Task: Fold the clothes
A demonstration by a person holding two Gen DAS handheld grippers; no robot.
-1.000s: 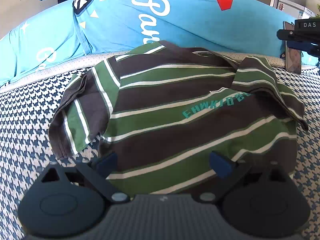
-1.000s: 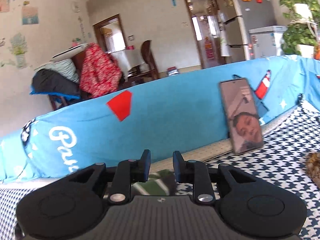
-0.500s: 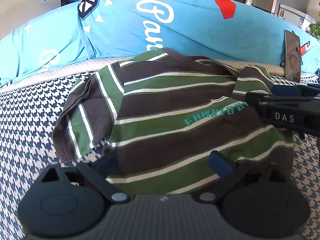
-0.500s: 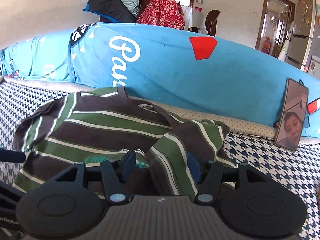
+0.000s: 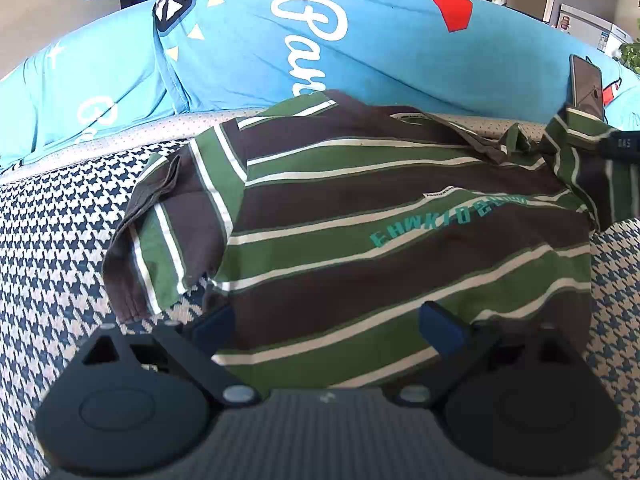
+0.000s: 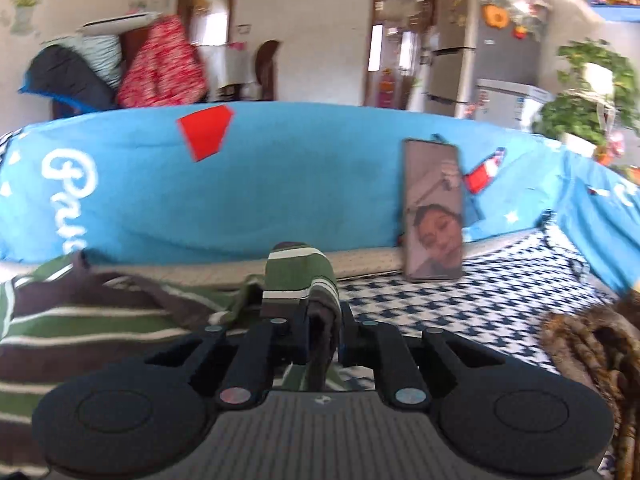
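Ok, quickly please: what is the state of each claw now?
Left claw: open, above the hem of the striped T-shirt, holding nothing.
Right claw: closed on the T-shirt's sleeve.

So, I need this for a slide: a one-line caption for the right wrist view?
Right gripper shut on a sleeve of the striped shirt, phone propped against the blue cushion.

Left gripper low, jaws wide apart — right gripper clamped, raised.
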